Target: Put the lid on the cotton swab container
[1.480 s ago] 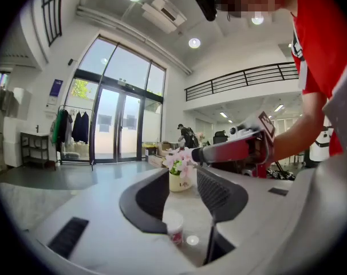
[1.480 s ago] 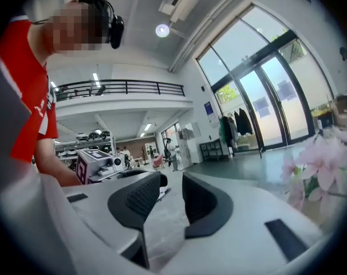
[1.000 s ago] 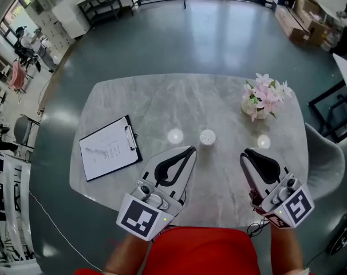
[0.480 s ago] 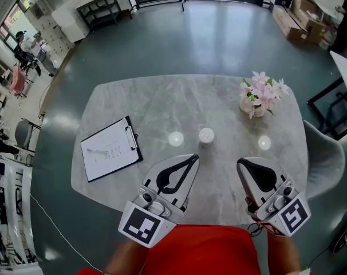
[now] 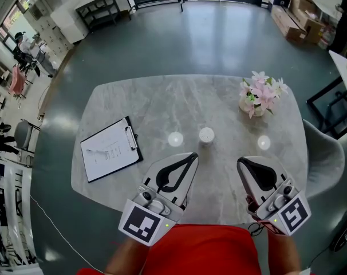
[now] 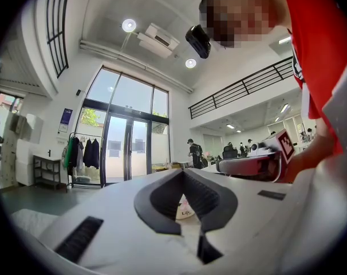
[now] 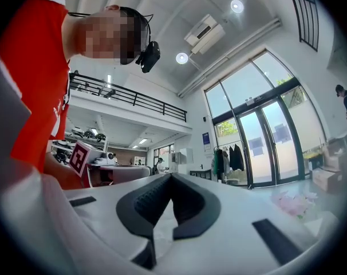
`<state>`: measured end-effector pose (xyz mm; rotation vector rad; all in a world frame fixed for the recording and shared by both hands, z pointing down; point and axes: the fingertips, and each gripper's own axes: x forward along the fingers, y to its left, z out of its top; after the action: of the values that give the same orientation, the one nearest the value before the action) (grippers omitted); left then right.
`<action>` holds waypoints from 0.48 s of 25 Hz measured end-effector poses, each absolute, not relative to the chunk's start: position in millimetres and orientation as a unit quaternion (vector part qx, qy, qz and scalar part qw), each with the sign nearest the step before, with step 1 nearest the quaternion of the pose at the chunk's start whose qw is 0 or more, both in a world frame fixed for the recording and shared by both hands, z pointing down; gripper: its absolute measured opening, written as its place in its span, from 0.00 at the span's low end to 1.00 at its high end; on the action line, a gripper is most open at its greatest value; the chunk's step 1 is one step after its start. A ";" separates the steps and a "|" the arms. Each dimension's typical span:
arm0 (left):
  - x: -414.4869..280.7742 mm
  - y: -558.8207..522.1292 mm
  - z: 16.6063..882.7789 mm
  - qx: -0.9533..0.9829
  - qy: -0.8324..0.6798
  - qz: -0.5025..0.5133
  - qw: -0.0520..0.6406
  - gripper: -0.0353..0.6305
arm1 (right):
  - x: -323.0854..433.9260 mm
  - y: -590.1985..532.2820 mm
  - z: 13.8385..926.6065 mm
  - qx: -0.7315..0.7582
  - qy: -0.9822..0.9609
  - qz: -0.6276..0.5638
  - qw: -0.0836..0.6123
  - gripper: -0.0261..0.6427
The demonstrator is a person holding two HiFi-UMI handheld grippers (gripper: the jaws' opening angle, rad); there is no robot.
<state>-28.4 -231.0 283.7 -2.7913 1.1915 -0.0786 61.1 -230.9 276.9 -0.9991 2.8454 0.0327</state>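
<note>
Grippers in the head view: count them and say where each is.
2. Left gripper: over the table's near edge, left of middle. Right gripper: over that edge, right of middle. Both shut, empty. None seems hidden.

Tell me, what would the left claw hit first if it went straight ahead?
Probably the white pot of pink flowers, seen through the shut left claw; the small white round container sits nearer, but height is unclear.

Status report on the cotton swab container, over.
Left hand-held gripper shut, empty. Right hand-held gripper shut, empty. Container untouched mid-table. Clipboard, flowers off to the sides.
</note>
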 end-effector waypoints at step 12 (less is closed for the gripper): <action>-26.2 -230.6 283.9 -0.920 0.387 -0.023 0.051 0.07 | 56.7 -230.7 277.4 -0.327 0.943 0.008 0.061 0.06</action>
<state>-26.2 -230.6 283.9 -2.8008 1.1766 -0.0695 56.7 -230.7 277.4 -0.9895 2.8521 0.0248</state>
